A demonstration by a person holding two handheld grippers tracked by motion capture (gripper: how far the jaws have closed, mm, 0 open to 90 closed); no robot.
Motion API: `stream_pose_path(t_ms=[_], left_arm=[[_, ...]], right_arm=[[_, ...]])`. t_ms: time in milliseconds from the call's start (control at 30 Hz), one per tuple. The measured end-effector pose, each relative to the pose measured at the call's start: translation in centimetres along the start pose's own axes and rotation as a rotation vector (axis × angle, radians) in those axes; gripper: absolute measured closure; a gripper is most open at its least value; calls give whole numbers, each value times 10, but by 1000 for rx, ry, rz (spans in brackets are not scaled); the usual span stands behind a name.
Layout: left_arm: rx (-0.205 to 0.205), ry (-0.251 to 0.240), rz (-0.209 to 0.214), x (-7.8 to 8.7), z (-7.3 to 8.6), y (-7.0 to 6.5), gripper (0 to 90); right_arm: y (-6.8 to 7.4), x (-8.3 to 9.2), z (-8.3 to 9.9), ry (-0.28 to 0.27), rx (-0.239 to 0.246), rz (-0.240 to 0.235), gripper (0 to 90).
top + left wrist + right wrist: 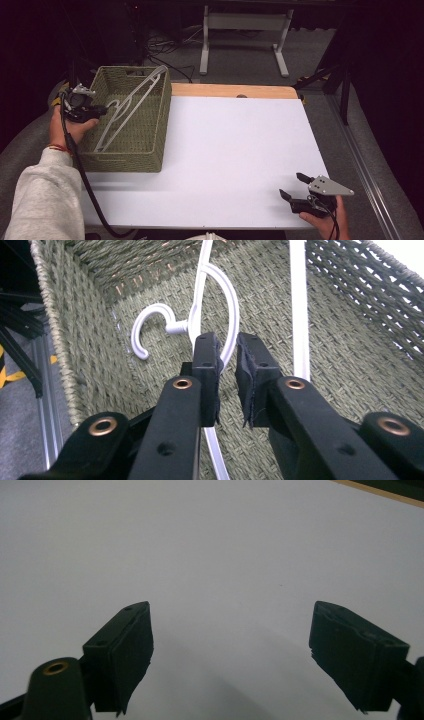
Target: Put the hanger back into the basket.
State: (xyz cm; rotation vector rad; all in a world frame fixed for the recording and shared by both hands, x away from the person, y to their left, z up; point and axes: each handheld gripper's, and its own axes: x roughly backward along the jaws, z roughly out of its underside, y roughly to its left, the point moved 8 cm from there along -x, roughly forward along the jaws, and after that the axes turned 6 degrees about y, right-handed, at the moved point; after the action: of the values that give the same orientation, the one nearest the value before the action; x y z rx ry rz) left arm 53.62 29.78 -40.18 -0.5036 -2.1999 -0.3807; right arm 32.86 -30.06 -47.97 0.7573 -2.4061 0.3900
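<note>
Hanger wire sits between my left gripper (227,347) pads, which are nearly together with a thin gap; I cannot tell whether they actually pinch it. That white plastic hanger (127,107) leans inside the green woven basket (150,150) at the table's left edge, hook low, one arm rising past the rim. My right gripper (295,186) rests spread wide over the white tabletop (225,150), near corner.

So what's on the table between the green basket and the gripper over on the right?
Nothing: in the high view, the white table lies bare between the green woven basket and the right hand-held gripper.
</note>
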Motion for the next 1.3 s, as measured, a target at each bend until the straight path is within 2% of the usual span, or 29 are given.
stream_pose_path(t_ms=[100,333,600,800,933,967,1033,1300], left_arm=[[-10,-16,0,2,-3,-2,788],[-20,-59,3,7,-10,-10,695],[-35,-92,29,9,-15,-23,624],[-53,-125,33,12,-20,-32,543],[-56,-156,41,15,-23,-39,439],[-60,-178,61,18,-25,-44,426],[-60,-186,66,19,-27,-47,407],[-114,-232,115,30,-38,-76,252]], right_arm=[[0,0,0,2,5,2,183],[-1,0,0,2,11,9,183],[0,-1,1,4,13,9,183],[-1,-1,1,5,11,9,183],[0,0,1,5,12,9,183],[-1,0,1,5,11,10,183],[-1,-1,1,5,10,10,183],[-1,-1,1,4,9,9,182]])
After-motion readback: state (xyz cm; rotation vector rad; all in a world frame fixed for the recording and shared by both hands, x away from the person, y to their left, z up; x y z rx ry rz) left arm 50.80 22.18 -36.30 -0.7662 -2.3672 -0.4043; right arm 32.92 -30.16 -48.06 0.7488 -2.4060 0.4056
